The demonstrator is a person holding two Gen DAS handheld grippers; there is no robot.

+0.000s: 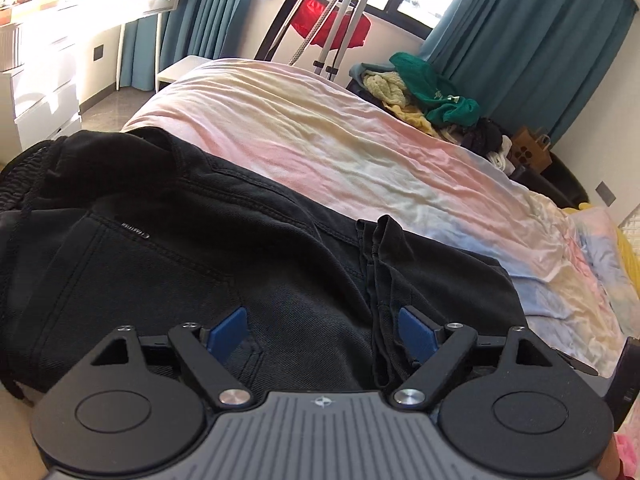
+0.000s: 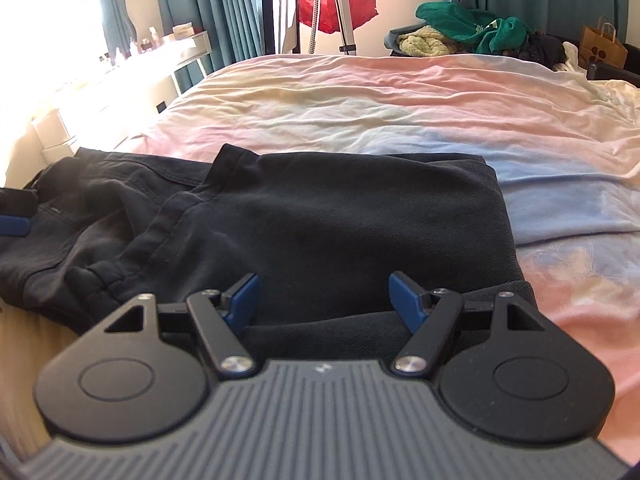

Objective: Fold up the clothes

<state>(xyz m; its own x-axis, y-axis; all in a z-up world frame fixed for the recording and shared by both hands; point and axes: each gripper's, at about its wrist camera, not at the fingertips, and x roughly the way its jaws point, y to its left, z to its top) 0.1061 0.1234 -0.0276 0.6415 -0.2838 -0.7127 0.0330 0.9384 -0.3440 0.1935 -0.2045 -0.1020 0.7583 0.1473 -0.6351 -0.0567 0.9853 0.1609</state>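
From the left wrist view, the left claw point(image 1: 322, 330) stands wide and holds nothing, low over the black trousers point(image 1: 180, 248) that lie spread along the near edge of the bed point(image 1: 320, 140). A hemmed leg end is folded over just beside its right finger.

From the right wrist view, the right claw point(image 2: 322, 300) is also wide and holds nothing, over the trousers' folded leg part. A pile of clothes point(image 2: 460, 32) sits beyond the bed.
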